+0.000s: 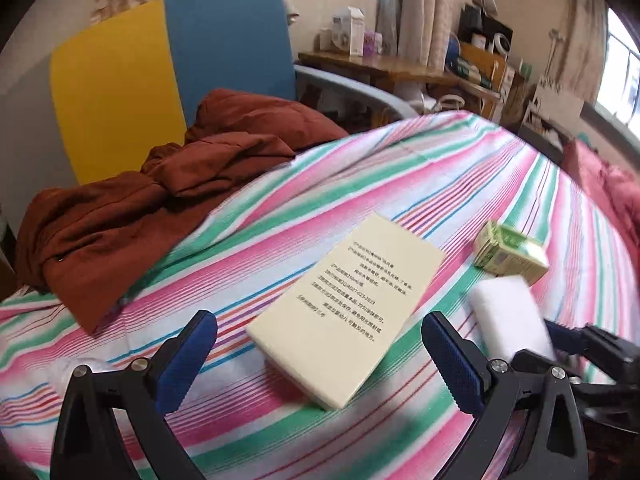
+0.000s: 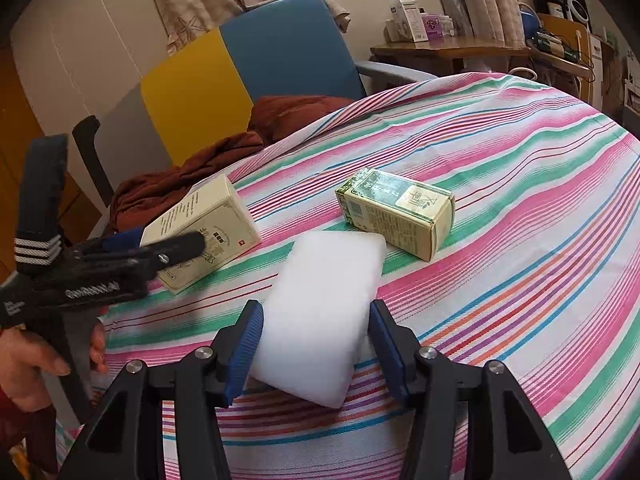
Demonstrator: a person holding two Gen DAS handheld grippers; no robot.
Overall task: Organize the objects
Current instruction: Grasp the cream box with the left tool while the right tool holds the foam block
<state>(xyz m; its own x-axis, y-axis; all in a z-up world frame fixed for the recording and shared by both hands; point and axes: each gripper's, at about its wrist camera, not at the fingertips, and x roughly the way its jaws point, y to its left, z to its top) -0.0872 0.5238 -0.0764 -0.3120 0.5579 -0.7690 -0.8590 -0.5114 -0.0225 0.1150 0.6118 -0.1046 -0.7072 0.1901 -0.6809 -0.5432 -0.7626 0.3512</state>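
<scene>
A white sponge block (image 2: pixel 324 312) lies on the striped tablecloth (image 2: pixel 520 240), and my right gripper (image 2: pixel 316 350) is shut on its near end, both blue pads against its sides. Just beyond it lies a green carton (image 2: pixel 396 212) on its side. In the left wrist view my left gripper (image 1: pixel 320 360) stands open over the cloth. A flat cream box (image 1: pixel 344 308) with printed text lies just ahead between its fingers, untouched. The white sponge block (image 1: pixel 508 312) and green carton (image 1: pixel 512 254) are to its right. From the right wrist view the left gripper (image 2: pixel 168 248) hovers over the cream box (image 2: pixel 208 228).
A rust-brown garment (image 1: pixel 152 200) is heaped at the table's far left edge, against a yellow and blue chair (image 1: pixel 180 72). A wooden desk (image 1: pixel 380 64) with boxes stands behind. A hand (image 2: pixel 36 360) holds the left gripper. Red cloth (image 1: pixel 608 188) is at the right.
</scene>
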